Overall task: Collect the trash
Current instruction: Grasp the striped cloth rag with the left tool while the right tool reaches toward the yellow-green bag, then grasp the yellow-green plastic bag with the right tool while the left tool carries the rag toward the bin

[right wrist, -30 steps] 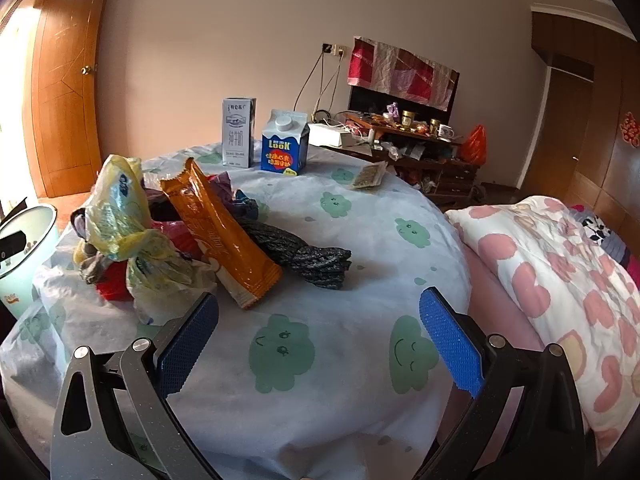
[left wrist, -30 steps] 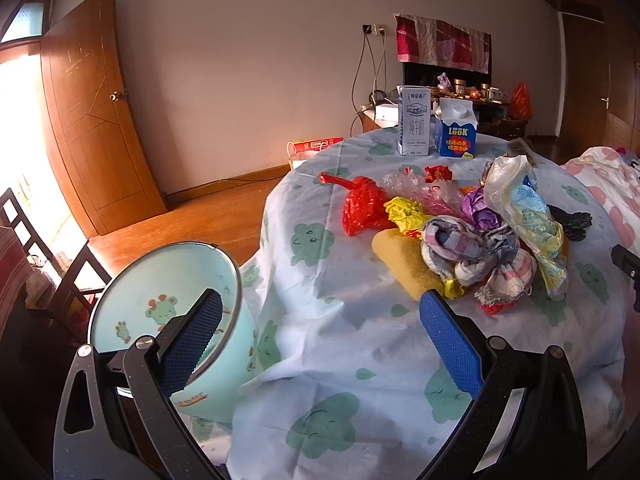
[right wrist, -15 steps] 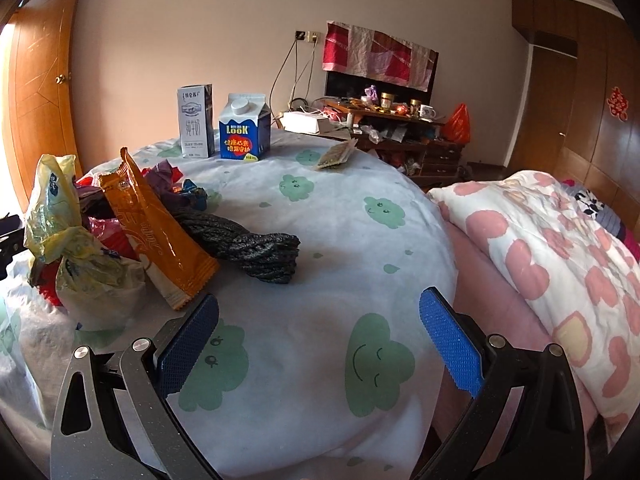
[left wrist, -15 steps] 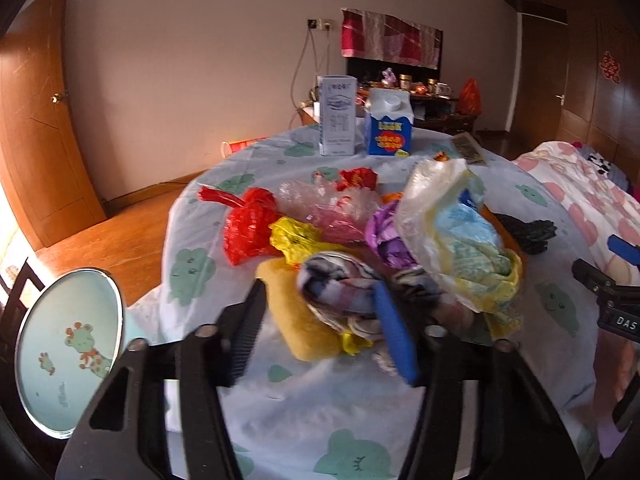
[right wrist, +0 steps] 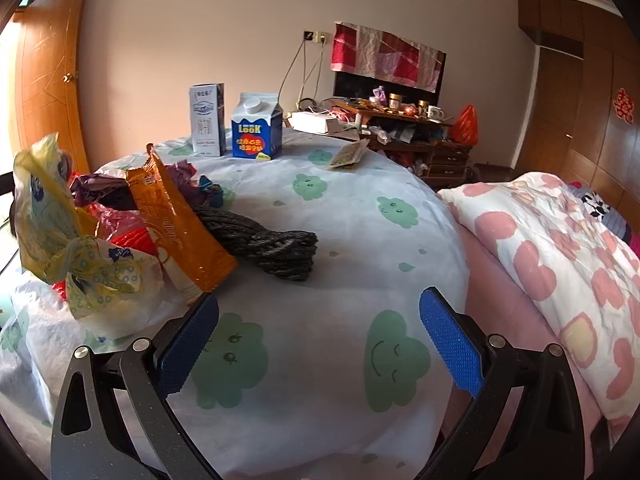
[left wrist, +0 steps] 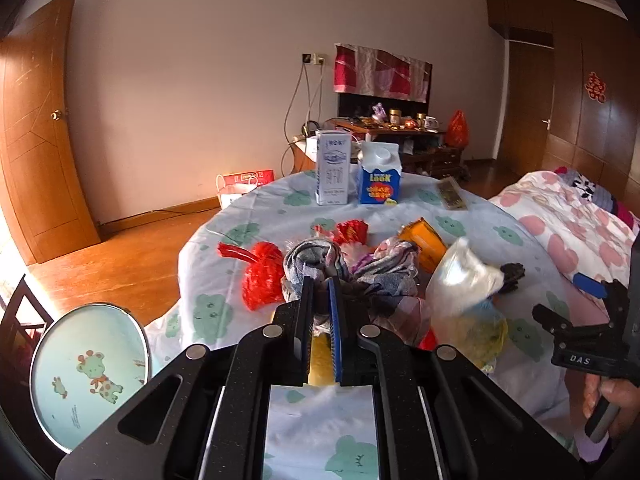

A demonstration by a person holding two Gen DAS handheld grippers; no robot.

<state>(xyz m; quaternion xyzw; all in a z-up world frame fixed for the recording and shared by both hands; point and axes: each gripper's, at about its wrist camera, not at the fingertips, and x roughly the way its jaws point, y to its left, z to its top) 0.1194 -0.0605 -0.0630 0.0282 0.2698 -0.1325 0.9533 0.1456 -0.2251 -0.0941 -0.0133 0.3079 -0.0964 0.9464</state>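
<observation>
Left wrist view. The left gripper (left wrist: pixel 322 280) has just been closing and its jaws are now standing almost together, pinching a grey checked cloth (left wrist: pixel 310 258) at the near edge of the trash pile on the round table (left wrist: pixel 248 224). The gripper body is hiding the lower part of the cloth and most of a yellow item (left wrist: pixel 320 360) beneath it (only a strip is showing between the fingers). Lying beside the cloth: a red plastic bag (left wrist: pixel 260 276), an orange wrapper (left wrist: pixel 424 242), a clear bag (left wrist: pixel 460 280). A pale blue bin (left wrist: pixel 90 372) is sitting low at left, its base cut off. Two cartons (left wrist: pixel 378 178) are standing at the far edge. The right gripper (left wrist: pixel 584 320) is entering at the right edge, partly cropped, with a hand (left wrist: pixel 612 400) on its handle.

Right wrist view. The right gripper (right wrist: pixel 320 320) is hovering with jaws wide and nothing between them. The pile is sitting at left: yellow bag (right wrist: pixel 52 216) (cropped), orange wrapper (right wrist: pixel 176 232), dark rope bundle (right wrist: pixel 268 244). Items under the bags are too tangled to make out.
</observation>
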